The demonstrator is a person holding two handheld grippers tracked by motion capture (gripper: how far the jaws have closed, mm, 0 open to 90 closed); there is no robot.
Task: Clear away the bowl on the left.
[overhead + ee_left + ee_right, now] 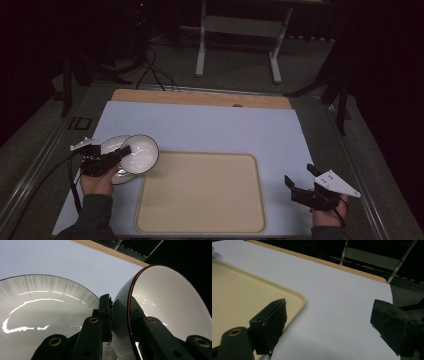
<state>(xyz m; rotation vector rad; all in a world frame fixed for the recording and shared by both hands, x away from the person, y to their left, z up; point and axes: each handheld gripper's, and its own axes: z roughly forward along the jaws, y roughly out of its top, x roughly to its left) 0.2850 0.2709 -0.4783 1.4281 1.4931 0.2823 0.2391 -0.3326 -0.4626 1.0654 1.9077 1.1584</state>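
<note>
Left hand-held gripper (125,150) clamps the tilted bowl's (140,153) rim, above the plate (112,145); right hand-held gripper (301,180) gapes empty.

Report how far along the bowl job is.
Done: the left gripper is shut on the bowl, jaws pinching its rim, and the bowl is tilted above the plate. In hand: carrying it. Left: the tray holds nothing, so placement probably remains. The right gripper waits open.
</note>
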